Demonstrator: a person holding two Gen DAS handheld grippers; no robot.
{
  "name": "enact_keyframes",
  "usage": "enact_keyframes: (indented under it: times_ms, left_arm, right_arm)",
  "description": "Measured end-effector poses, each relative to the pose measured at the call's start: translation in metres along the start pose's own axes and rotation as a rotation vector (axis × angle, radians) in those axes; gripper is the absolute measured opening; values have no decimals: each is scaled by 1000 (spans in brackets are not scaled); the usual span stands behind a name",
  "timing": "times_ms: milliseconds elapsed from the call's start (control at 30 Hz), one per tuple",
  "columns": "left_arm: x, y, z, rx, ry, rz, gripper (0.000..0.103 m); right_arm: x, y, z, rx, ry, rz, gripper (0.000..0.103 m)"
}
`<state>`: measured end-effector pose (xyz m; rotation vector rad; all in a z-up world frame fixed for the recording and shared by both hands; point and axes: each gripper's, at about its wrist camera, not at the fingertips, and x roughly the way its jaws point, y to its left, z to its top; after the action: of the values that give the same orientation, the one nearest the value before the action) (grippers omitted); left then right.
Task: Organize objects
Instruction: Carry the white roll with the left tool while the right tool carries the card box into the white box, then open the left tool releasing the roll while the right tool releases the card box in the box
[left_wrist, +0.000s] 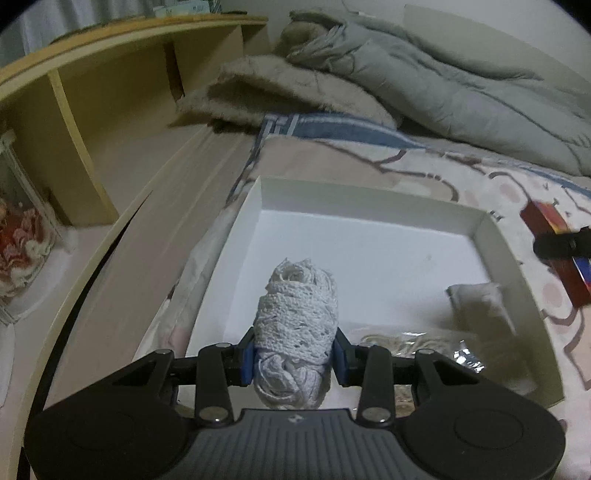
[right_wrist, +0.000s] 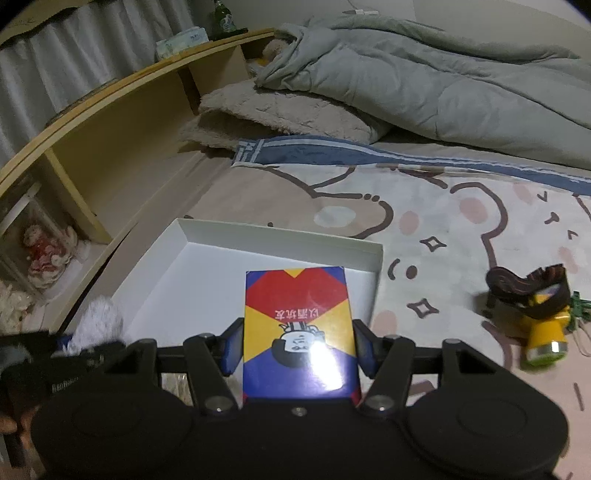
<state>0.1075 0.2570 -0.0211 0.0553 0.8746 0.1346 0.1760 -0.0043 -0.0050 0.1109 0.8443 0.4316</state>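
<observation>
The left gripper is clamped on a bundle of white lace, held over the white box on the bedsheet. The right gripper grips a red, yellow and blue card box above the same box's right part. Only the left view shows the box's contents — a small grey pouch and a coil of cord. Only the right view shows the yellow headlamp on the sheet.

Bare far half of white box
</observation>
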Motion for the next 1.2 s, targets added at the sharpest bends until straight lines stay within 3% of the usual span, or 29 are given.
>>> enact_keyframes:
  times_ms: [333,433,533,567,600,667,867,1200]
  left_arm:
    - [26,4,-5,7,54,-3,41]
    - [36,7,-8,3,84,2,42]
    - [46,11,-13,-7,119,46,46]
    - [46,10,-14,9,112,59,50]
    - [46,8,-13,15,112,64,64]
    - [43,6,-11,1,106,51,77]
    - [30,0,-9,-9,93,54,84]
    - [-3,-13,-2,-46,47,46,85]
  right_arm:
    - [56,1,35,34,-23,-61,61]
    - [77,-6,42,33,-22,-32,62]
    - [90,-10,42,23,-20,-59,84]
    - [91,-11,42,24,-27,-65,84]
    - [90,-13,42,26,-27,-57,84]
    - [86,-18,42,43,-12,-35,84]
    - [66,-25,36,25,-10,-23,84]
    - [26,-26,19,-66,-19,-3,85]
